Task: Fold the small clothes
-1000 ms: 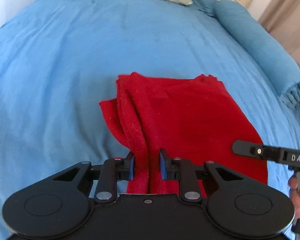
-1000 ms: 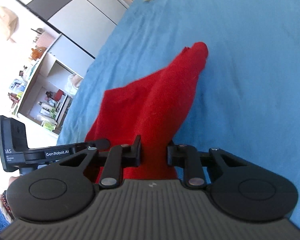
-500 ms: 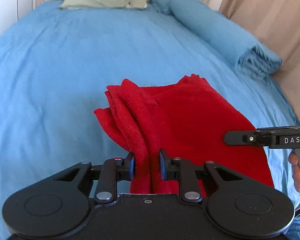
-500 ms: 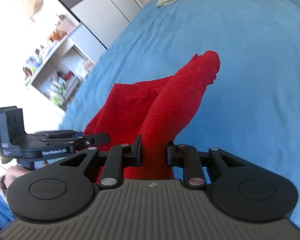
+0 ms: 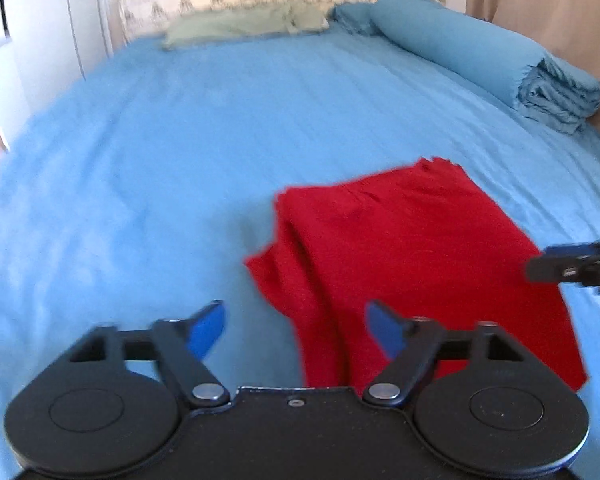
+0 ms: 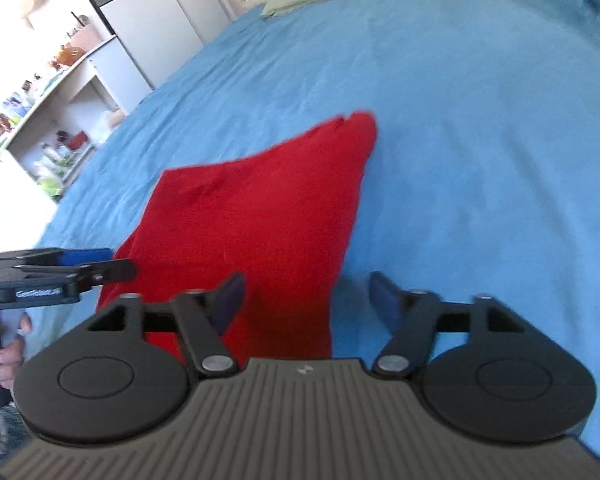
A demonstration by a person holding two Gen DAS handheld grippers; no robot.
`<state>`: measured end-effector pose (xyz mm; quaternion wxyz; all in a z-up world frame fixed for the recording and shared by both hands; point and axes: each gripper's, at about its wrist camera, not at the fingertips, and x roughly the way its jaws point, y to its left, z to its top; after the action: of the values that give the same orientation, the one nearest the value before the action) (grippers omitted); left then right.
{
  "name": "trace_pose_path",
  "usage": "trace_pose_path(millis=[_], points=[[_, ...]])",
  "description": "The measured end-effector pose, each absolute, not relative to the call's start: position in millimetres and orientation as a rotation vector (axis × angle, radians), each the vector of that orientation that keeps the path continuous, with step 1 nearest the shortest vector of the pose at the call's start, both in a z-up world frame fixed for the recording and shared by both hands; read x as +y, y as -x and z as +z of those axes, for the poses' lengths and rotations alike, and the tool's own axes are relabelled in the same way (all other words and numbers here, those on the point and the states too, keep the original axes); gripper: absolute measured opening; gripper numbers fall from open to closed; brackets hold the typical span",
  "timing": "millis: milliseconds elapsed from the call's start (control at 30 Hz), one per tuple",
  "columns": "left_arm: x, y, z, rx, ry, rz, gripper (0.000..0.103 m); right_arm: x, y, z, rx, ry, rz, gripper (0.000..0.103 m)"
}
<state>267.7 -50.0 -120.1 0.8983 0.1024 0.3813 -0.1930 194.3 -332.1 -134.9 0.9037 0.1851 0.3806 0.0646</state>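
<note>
Both grippers' jaws gape wide, empty; red cloth [image 5: 412, 248] apparently folded on open bedsheet [image 5: 180, 160].

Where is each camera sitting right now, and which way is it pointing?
Left wrist: on the left gripper, facing up the bed toward the pillows; open fingers over the red cloth; right gripper at the right edge.
Right wrist: on the right gripper, facing across the bed toward the shelves; fingers open; left gripper and a hand at the left.
Shared: red cloth, bed, pillows.
</note>
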Motion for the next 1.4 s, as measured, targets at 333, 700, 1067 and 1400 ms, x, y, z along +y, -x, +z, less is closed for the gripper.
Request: trace_pose_path(millis=[333, 700, 1067, 1400], points=[[-43, -279, -157, 0.909, -0.242, -0.301, 0.086, -315, -189, -152, 0.814, -0.239, 0.018, 0.102], [-24, -237, -51, 0.812, -0.159, -0.276, 0.089, -305, -156, -74, 0.704, -0.202, 0.013, 0.102], [19, -103, 48, 0.782, -0.067, -0.170, 0.103, -266, -39, 66, 0.703, -0.123, -0.170, 0.103], [22, -36, 46, 0.788, -0.119, -0.173, 0.103, -221, 44, 66, 0.776, -0.156, -0.184, 0.103]])
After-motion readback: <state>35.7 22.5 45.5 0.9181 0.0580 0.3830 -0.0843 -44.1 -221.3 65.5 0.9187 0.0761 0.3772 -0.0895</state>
